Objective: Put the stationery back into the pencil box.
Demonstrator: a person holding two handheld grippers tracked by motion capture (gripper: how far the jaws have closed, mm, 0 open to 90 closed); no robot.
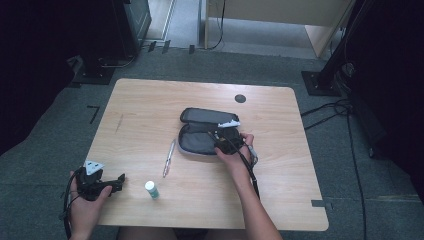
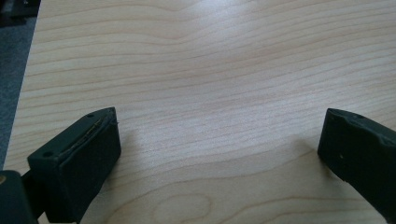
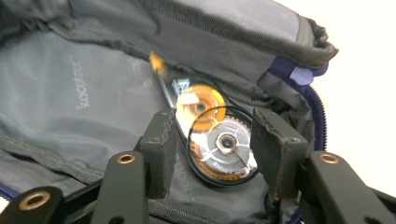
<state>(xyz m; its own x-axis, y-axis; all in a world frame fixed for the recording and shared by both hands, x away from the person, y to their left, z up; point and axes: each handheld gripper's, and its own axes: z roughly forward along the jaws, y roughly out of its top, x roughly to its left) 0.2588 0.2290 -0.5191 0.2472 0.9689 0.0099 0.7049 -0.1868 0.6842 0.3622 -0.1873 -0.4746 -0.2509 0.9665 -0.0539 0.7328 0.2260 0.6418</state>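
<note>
Item, nearest the lens: our right gripper [image 3: 210,149], black padded jaws partly apart, flanking a correction-tape dispenser [image 3: 212,137] without clearly pressing it. The dispenser is clear plastic with orange and silver gears and lies inside the pencil case [image 1: 207,131], presumably just set there for packing.

Pencil case: soft grey fabric, blue zip, lying open.

Left of the case: a slim pen [image 1: 169,158]; beyond it a small white tube [image 1: 151,189].

Farthest left of the case: our left gripper [image 1: 120,181], jaws wide, empty, parked over bare wooden table [image 2: 224,70].
</note>
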